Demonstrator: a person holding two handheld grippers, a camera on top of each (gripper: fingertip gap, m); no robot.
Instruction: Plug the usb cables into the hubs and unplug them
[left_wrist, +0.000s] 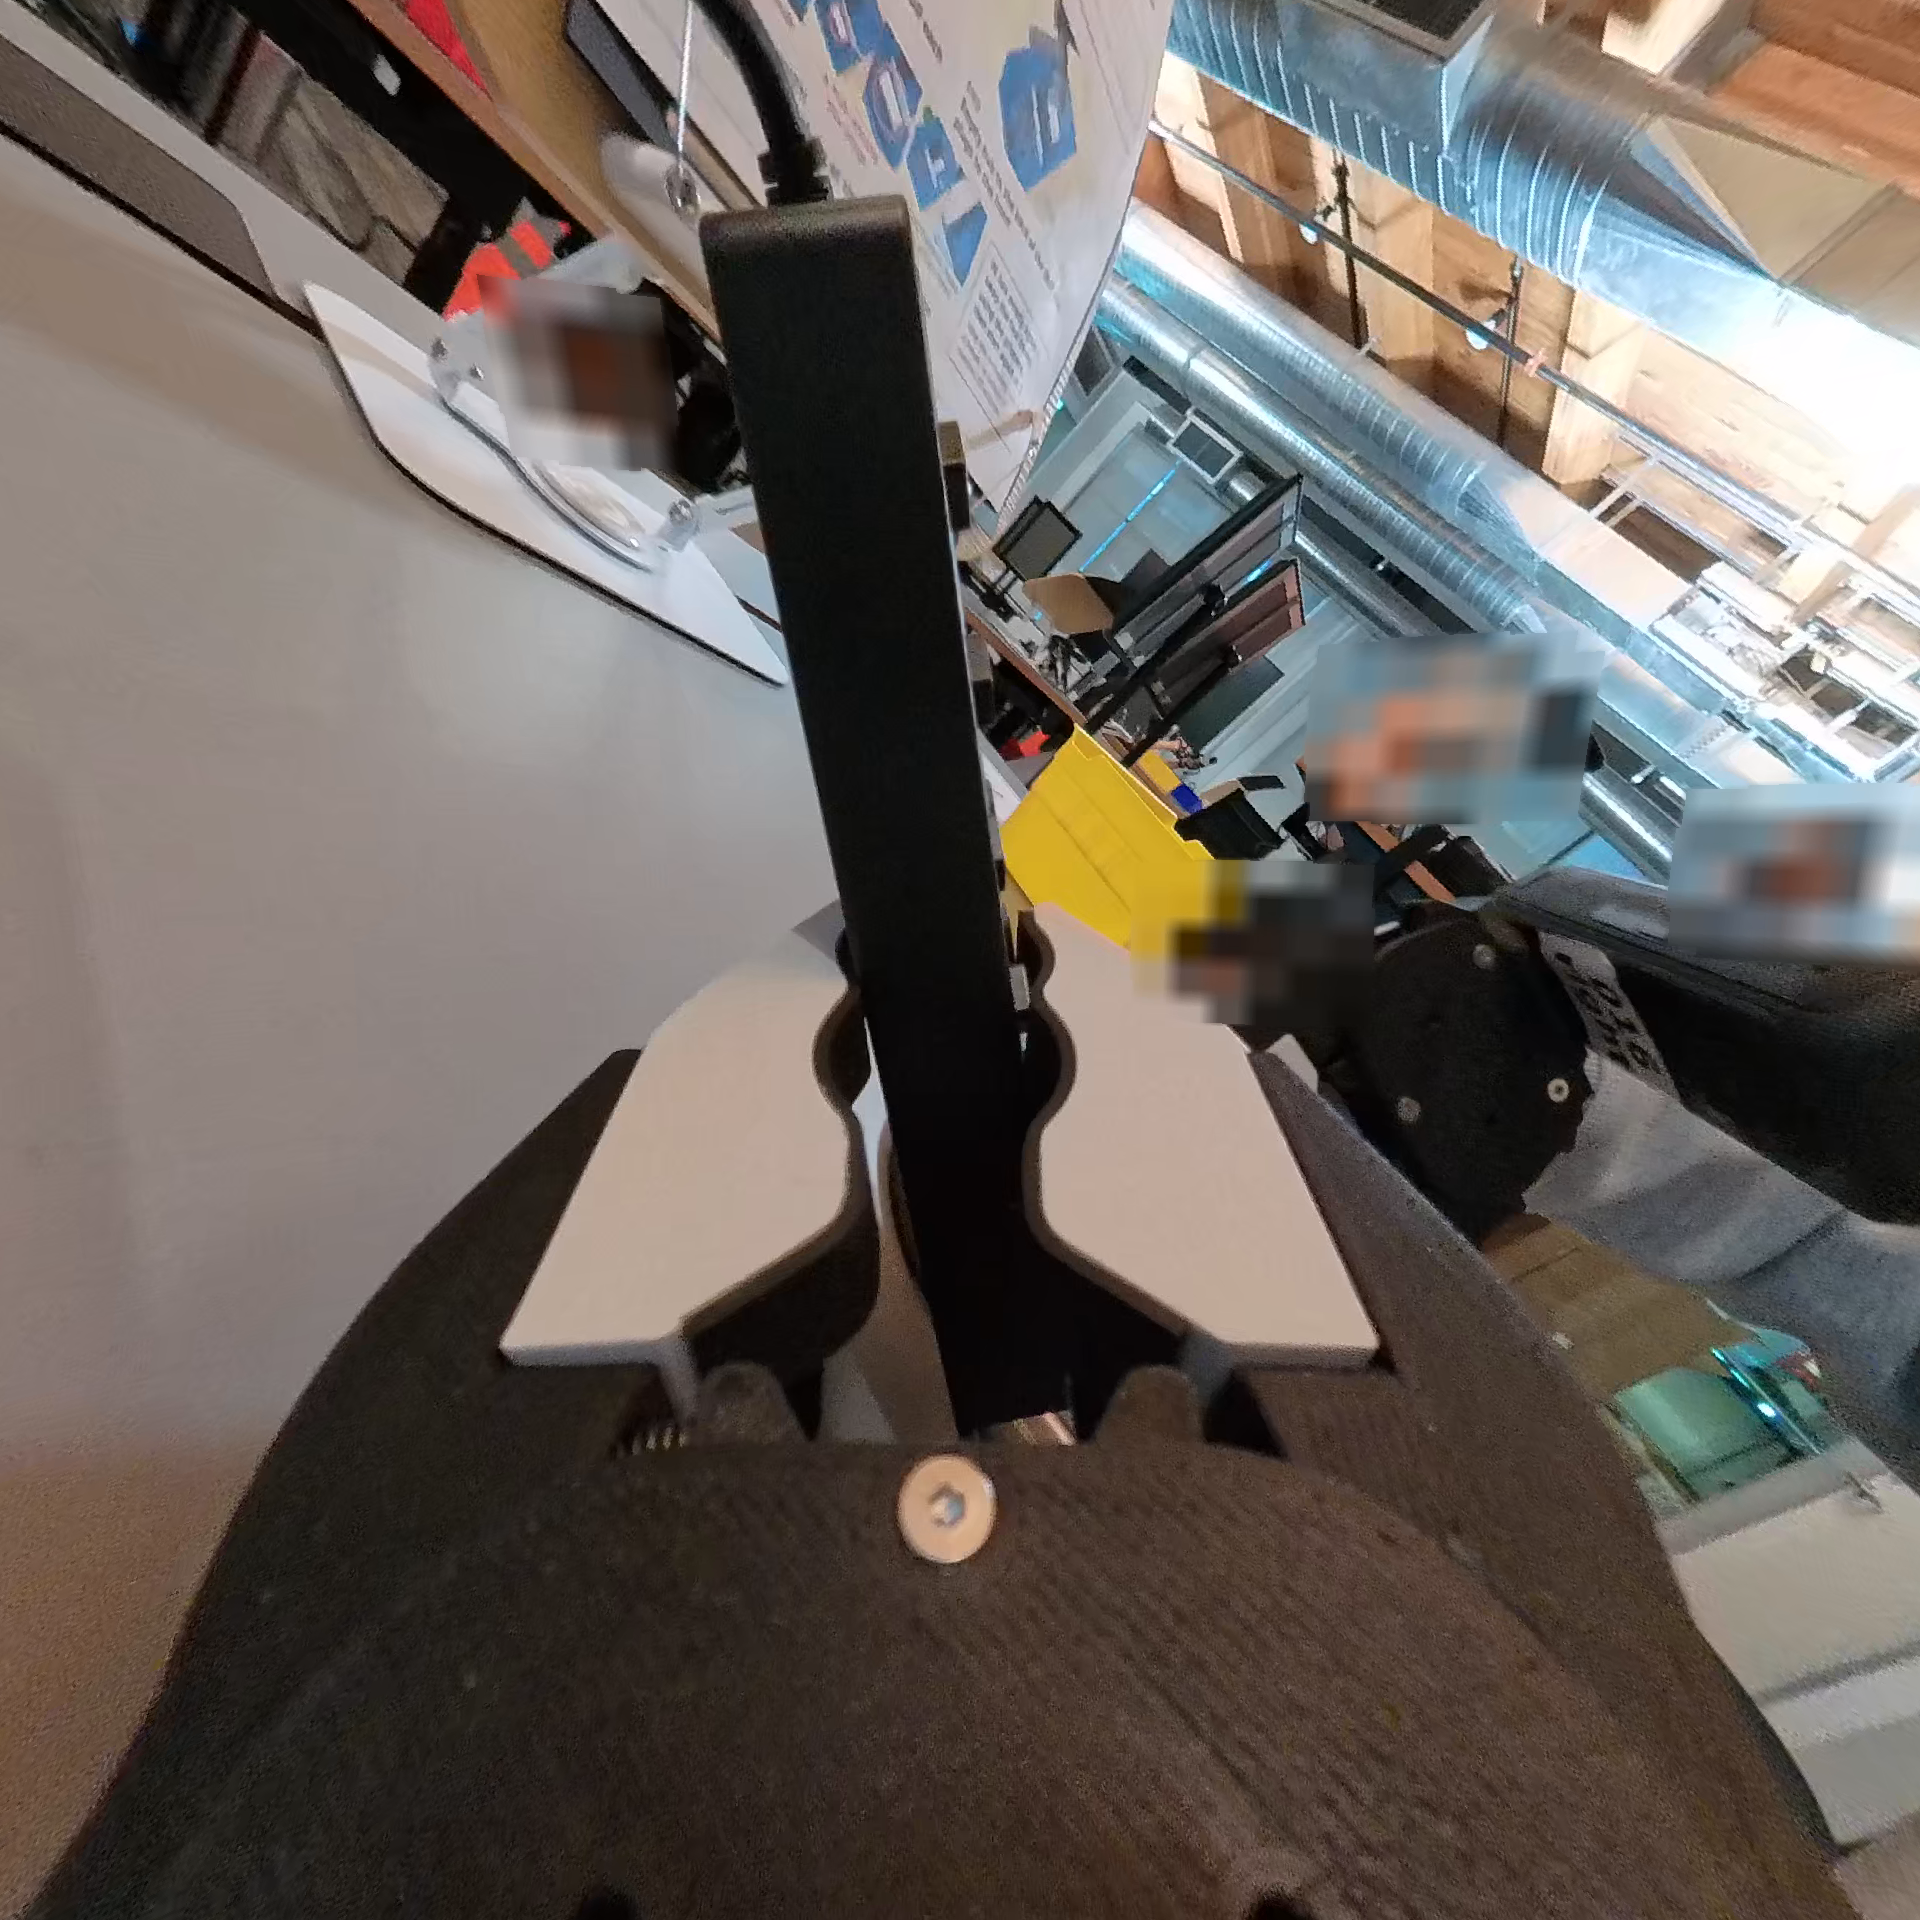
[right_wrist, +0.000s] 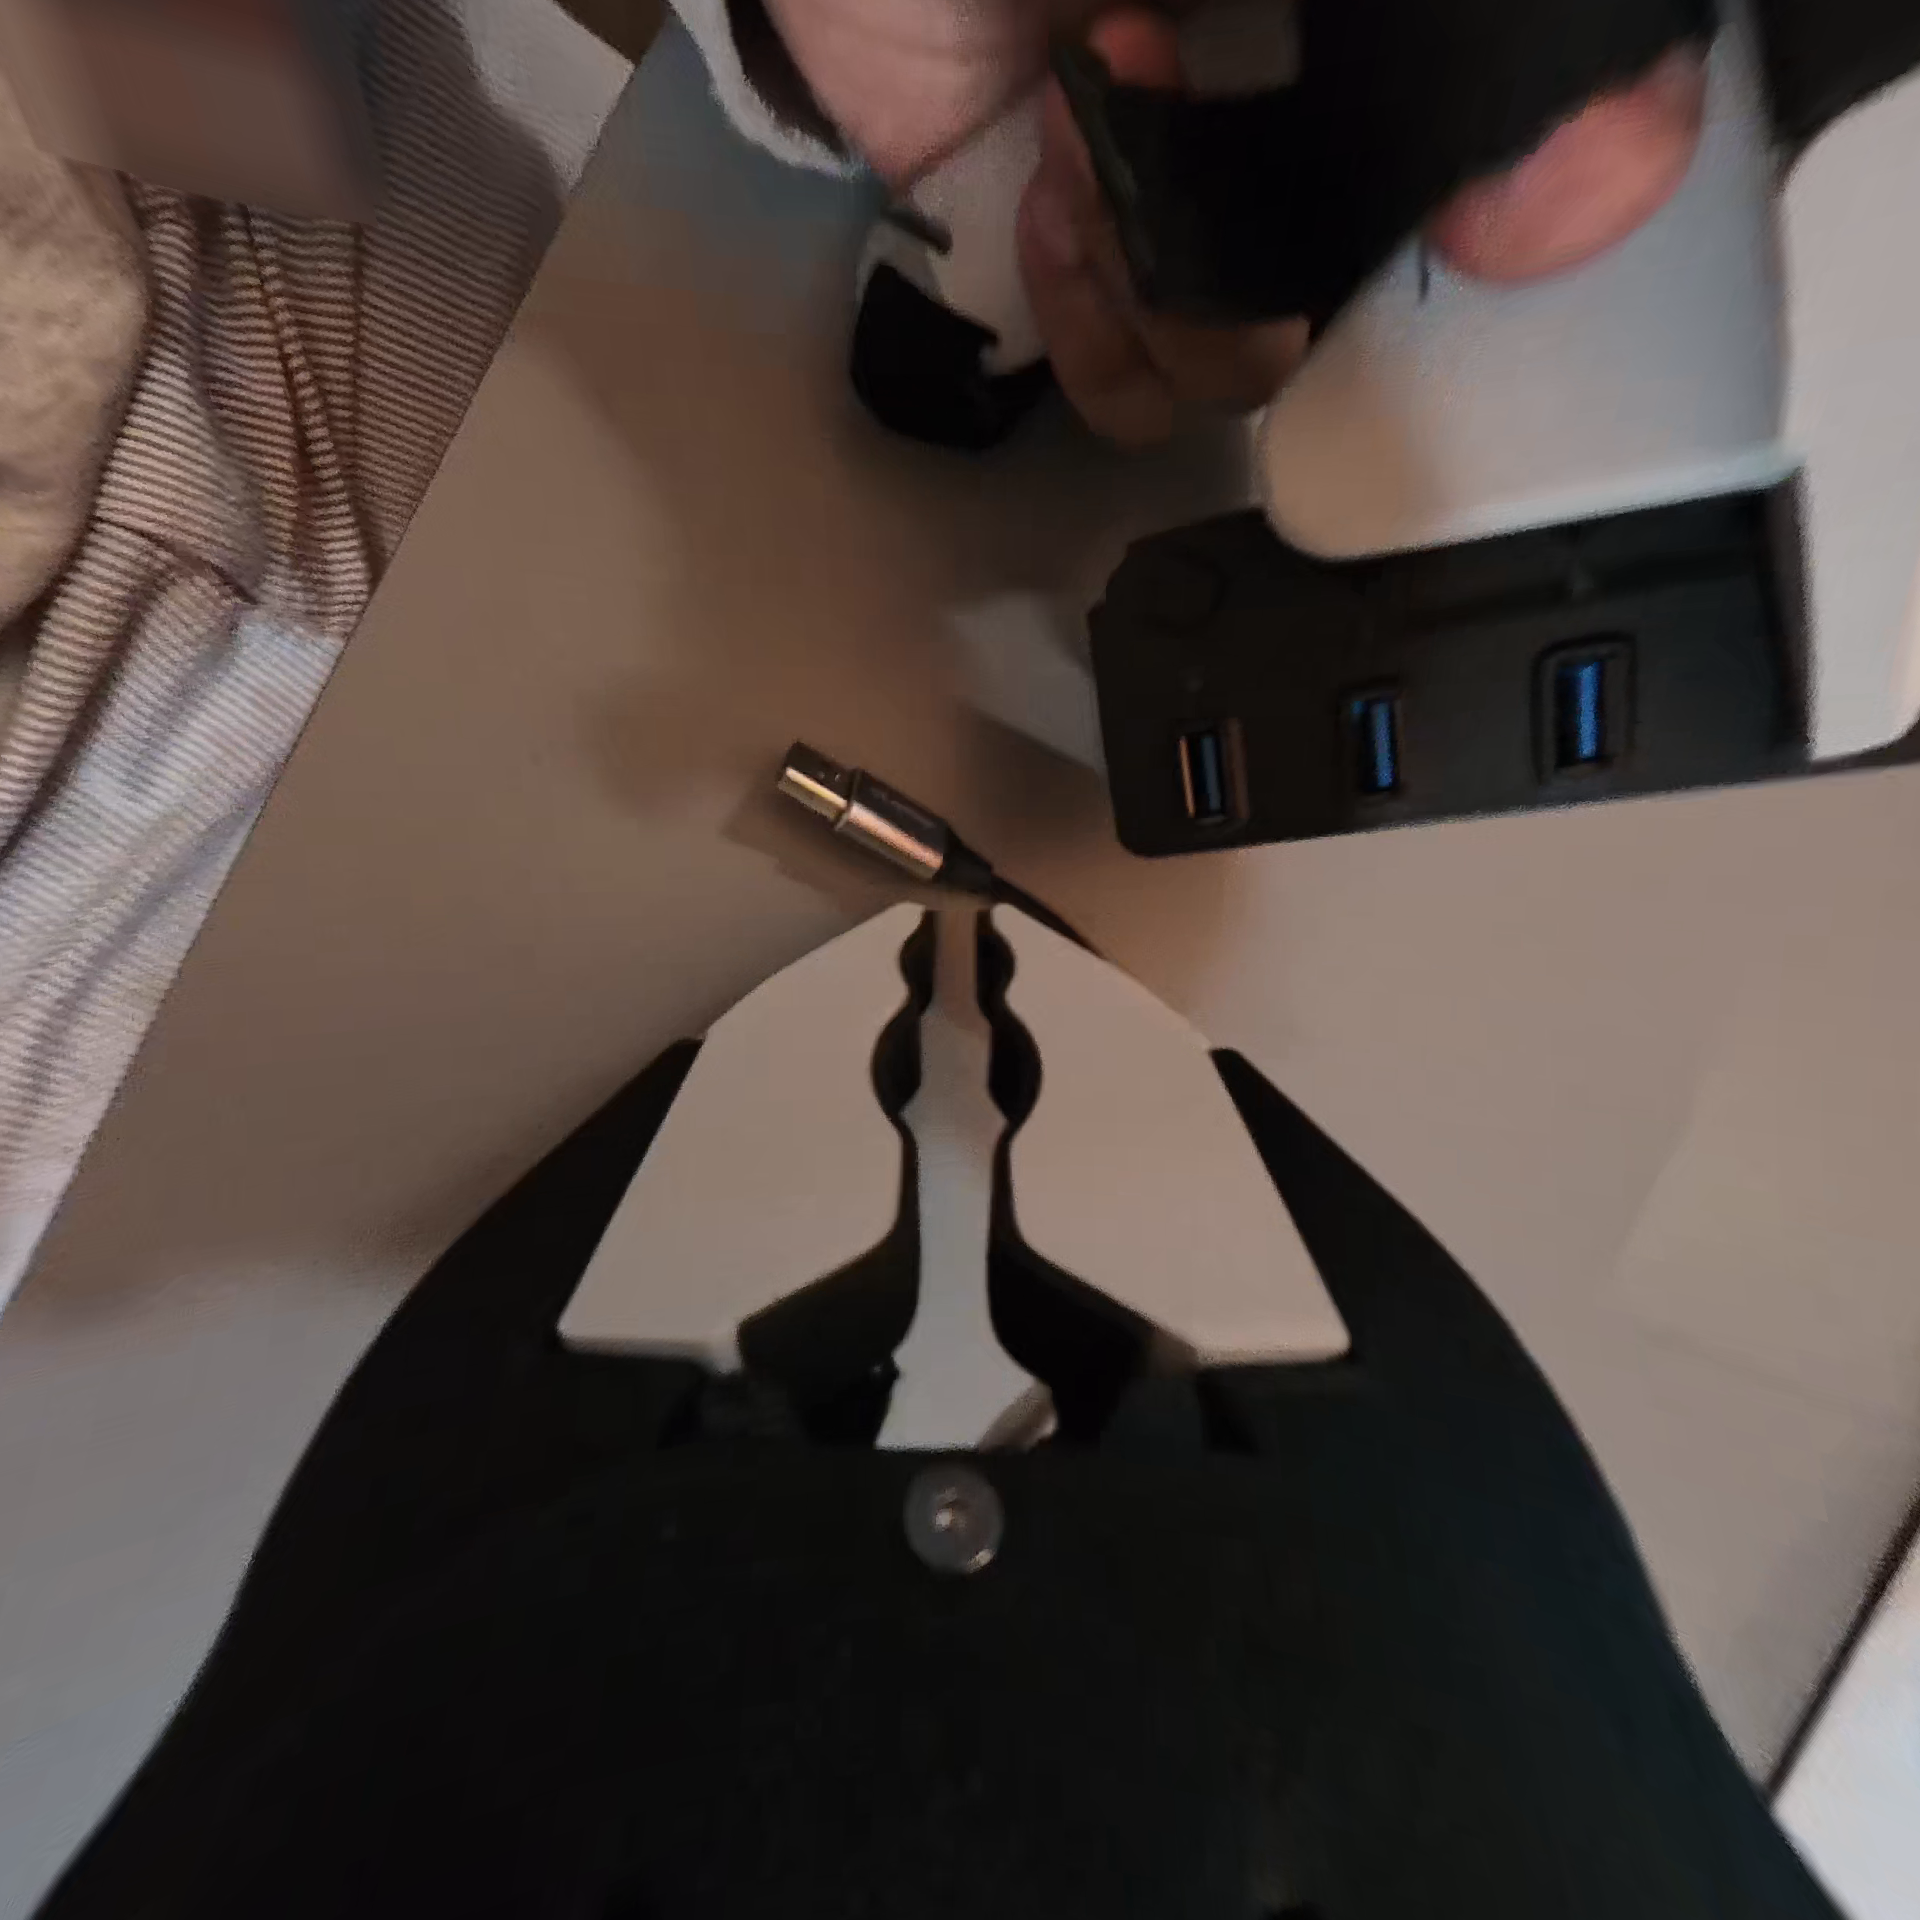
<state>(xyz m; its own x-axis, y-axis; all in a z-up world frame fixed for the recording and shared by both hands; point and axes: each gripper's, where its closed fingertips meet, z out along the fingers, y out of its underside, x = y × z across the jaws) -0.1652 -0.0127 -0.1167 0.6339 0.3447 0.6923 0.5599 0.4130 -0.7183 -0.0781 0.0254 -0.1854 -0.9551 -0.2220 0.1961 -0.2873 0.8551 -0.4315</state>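
My left gripper (left_wrist: 940, 987) is shut on a flat black USB hub (left_wrist: 862, 675), which stands up between its white pads; a black cable (left_wrist: 784, 125) leaves the hub's far end. In the right wrist view the same hub (right_wrist: 1455, 623) shows three blue ports (right_wrist: 1377, 740) facing me, clamped by the left gripper's white finger (right_wrist: 1507, 447). A silver USB plug (right_wrist: 868, 816) with a thin black cable lies on the table just beyond my right gripper (right_wrist: 958, 914). The right jaws stand a narrow gap apart with nothing between them.
The white table (left_wrist: 312, 935) carries a white board with a clear fitting (left_wrist: 540, 499) at its far side. Yellow bins (left_wrist: 1091, 852) stand beyond the edge. A hand (right_wrist: 1122, 312) holds the left gripper, and a striped garment (right_wrist: 156, 520) is at the left.
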